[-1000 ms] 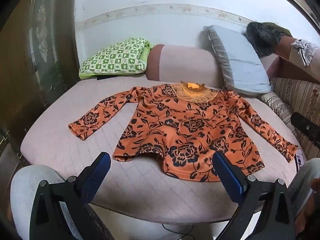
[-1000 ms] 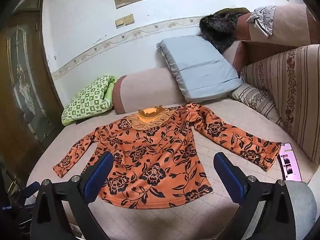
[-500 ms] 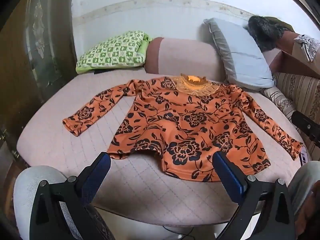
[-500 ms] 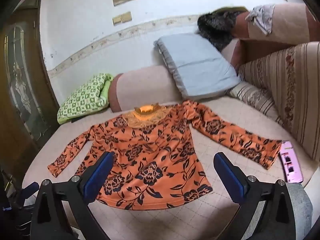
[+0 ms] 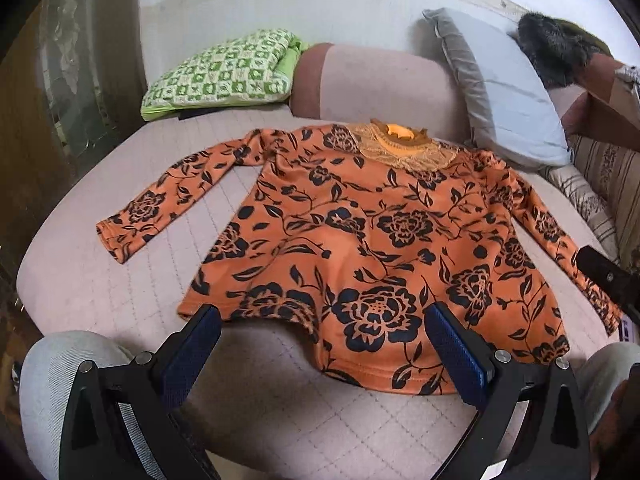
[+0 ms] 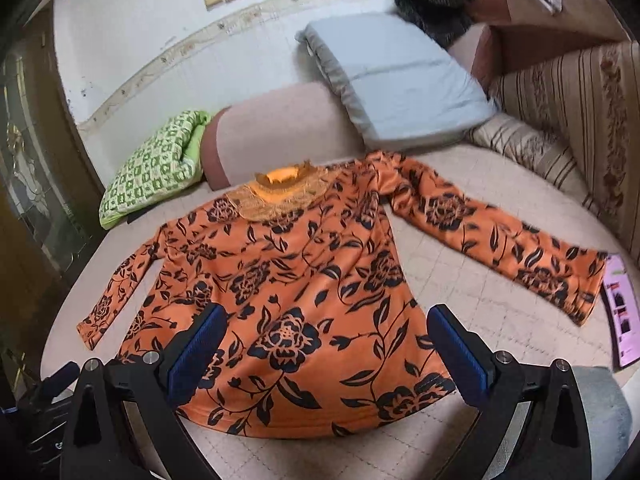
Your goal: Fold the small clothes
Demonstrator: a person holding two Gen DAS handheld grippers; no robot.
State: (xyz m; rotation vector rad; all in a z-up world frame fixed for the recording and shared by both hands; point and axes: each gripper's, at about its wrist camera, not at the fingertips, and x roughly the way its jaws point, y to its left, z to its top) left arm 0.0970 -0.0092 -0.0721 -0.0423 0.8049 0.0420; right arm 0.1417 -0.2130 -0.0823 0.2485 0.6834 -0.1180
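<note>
An orange long-sleeved top with black flowers lies flat on the pink bed, front up, both sleeves spread out, collar at the far side. It also shows in the right wrist view. My left gripper is open and empty, hovering over the top's hem. My right gripper is open and empty, over the lower right part of the top. The right gripper's tip shows at the right edge of the left wrist view.
The pink quilted bed holds a green checked pillow, a pink bolster and a grey pillow at the back. A phone lies by the right sleeve cuff. A striped sofa back stands at the right.
Both grippers have moved forward and lower toward the top, which now fills more of each view. The top has not moved. Both jaws stay open.
</note>
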